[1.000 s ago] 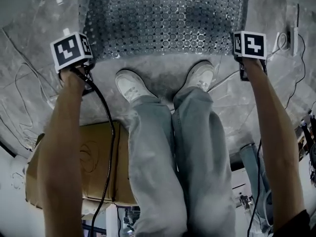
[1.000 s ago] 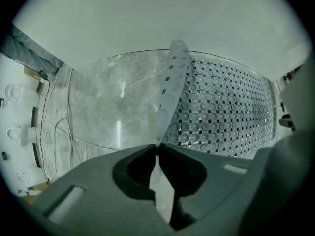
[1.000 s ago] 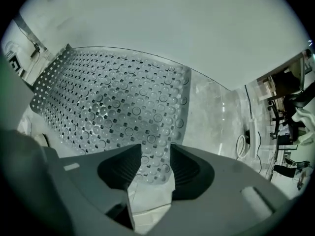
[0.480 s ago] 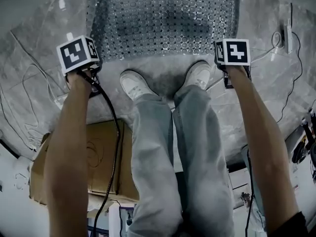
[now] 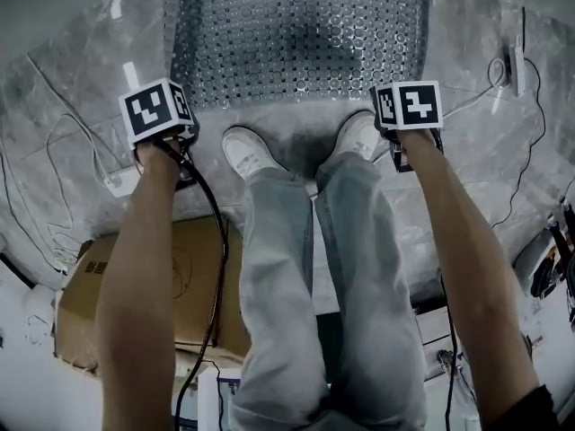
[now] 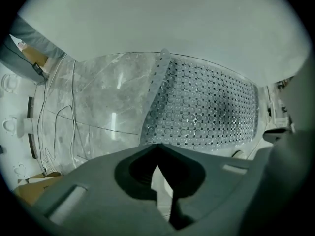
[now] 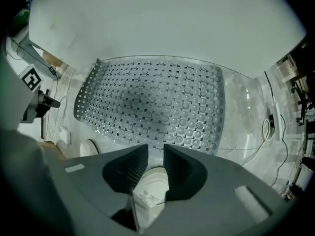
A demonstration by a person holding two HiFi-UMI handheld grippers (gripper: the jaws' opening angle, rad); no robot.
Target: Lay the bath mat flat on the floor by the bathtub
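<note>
Mat: the bath mat (image 5: pixel 296 39) lies on the floor (image 5: pixel 467 196) beside the bathtub (image 6: pixel 162 18).
Left gripper (image 6: pixel 158 146): pressed together, empty.
Right gripper (image 7: pixel 156 150): closing on nothing.
Care: I'd flatten the far-left corner, which looks curled.

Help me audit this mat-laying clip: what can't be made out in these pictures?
- Grey perforated rubber bath mat: far edge cut off by the head view's top border.
- Brown cardboard box: partly hidden by the left forearm and jeans, head view.
- White curved wall behind the mat: rim cut off in the right gripper view, so bathtub unconfirmed.
</note>
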